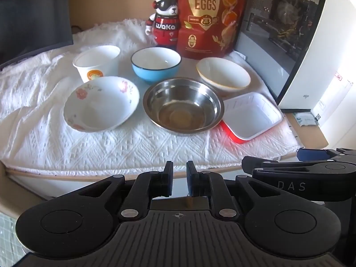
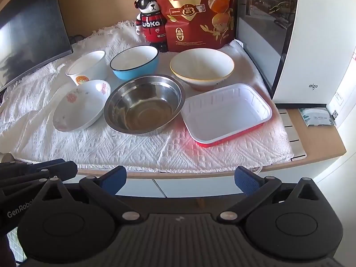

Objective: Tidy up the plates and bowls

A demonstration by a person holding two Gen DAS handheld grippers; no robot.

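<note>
On a white cloth (image 1: 111, 142) stand a floral bowl (image 1: 101, 103) (image 2: 81, 105), a steel bowl (image 1: 183, 104) (image 2: 144, 104), a red-and-white rectangular tray (image 1: 251, 116) (image 2: 227, 113), a white paper cup (image 1: 96, 63) (image 2: 87, 66), a blue bowl (image 1: 155, 63) (image 2: 134, 62) and a white yellow-rimmed bowl (image 1: 223, 74) (image 2: 201, 66). My left gripper (image 1: 179, 178) is nearly shut and empty, in front of the table edge. My right gripper (image 2: 180, 180) is open and empty, also in front of the edge; it also shows in the left wrist view (image 1: 311, 166).
A panda figure (image 1: 164, 17) (image 2: 151, 22) and a red quail-egg bag (image 1: 211, 15) (image 2: 193, 13) stand at the back. A dark monitor (image 1: 33, 15) (image 2: 29, 33) is at the left, a white PC case (image 1: 311, 44) (image 2: 300, 40) at the right.
</note>
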